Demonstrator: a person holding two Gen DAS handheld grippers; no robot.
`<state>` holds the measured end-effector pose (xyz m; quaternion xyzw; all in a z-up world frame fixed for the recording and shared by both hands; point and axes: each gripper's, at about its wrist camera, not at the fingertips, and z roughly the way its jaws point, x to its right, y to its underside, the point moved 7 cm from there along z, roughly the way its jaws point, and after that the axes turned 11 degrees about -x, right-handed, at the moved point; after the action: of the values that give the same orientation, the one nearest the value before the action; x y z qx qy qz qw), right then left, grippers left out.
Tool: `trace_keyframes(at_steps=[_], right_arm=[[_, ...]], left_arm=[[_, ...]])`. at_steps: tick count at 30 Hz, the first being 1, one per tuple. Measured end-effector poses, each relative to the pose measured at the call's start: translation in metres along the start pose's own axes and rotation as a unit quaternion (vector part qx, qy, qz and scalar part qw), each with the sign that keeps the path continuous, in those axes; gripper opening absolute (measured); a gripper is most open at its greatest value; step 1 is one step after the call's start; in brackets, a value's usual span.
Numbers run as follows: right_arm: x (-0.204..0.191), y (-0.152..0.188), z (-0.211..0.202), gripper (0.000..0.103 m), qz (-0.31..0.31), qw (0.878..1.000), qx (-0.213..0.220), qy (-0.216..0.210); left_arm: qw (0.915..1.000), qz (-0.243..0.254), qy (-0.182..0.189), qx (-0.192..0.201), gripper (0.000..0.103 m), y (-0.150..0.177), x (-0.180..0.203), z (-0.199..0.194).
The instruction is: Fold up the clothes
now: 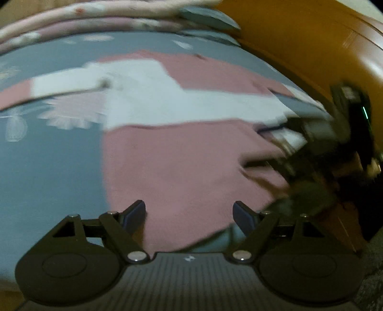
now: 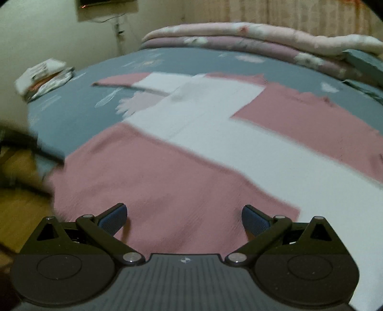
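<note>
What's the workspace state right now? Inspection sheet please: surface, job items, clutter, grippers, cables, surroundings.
Surface: bed with grey-blue floral sheet.
Job's things: pink and white garment spread flat on the sheet, not yet folded.
Clutter: folded quilts along the far edge; packets at the far left corner.
Grippers: left gripper and right gripper both open over the pink fabric, nothing held.
Cables: a cord hanging on the wall.
Surroundings: curtain, wooden floor.

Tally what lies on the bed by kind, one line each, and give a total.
Pink-and-white colour-block cloth garment: 1
Folded floral pink quilt: 1
Pile of white paper packets: 1
Grey-blue flat cushions: 2
Total: 5
</note>
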<state>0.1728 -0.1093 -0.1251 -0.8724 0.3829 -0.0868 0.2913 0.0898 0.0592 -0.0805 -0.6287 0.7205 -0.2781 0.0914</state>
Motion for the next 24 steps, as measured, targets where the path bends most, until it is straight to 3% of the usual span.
trace_keyframes(at_steps=[2, 4, 6, 8, 11, 17, 21, 24], right_arm=[[-0.001, 0.013, -0.004, 0.103, -0.021, 0.999, -0.007, 0.025], [0.010, 0.025, -0.015, 0.103, 0.006, 1.000, -0.016, 0.022], [0.023, 0.037, -0.028, 0.103, 0.037, 0.999, -0.021, 0.027], [0.017, 0.036, -0.035, 0.103, 0.029, 0.999, -0.017, 0.036], [0.008, 0.033, -0.045, 0.103, 0.016, 0.999, -0.010, 0.049], [-0.017, -0.005, -0.024, 0.103, -0.047, 0.998, 0.023, 0.042], [-0.022, -0.002, 0.005, 0.103, -0.034, 0.999, -0.017, 0.026], [-0.025, 0.019, -0.012, 0.103, -0.003, 1.000, -0.006, 0.024]], left_arm=[[0.9997, -0.009, 0.005, 0.023, 0.080, -0.008, -0.005, -0.007], [0.9988, -0.002, 0.027, 0.042, 0.080, -0.018, 0.001, -0.004], [0.9975, 0.014, 0.049, 0.049, 0.081, -0.027, 0.013, 0.007], [0.9970, 0.023, 0.060, 0.045, 0.082, -0.031, 0.021, 0.023], [0.9984, 0.007, 0.054, 0.011, 0.082, -0.023, 0.019, 0.049], [0.9985, -0.003, 0.055, -0.003, 0.083, -0.004, 0.012, 0.033], [0.9995, -0.009, 0.025, 0.017, 0.083, 0.000, 0.002, 0.010], [0.9992, 0.003, 0.022, 0.033, 0.085, -0.011, 0.001, 0.006]])
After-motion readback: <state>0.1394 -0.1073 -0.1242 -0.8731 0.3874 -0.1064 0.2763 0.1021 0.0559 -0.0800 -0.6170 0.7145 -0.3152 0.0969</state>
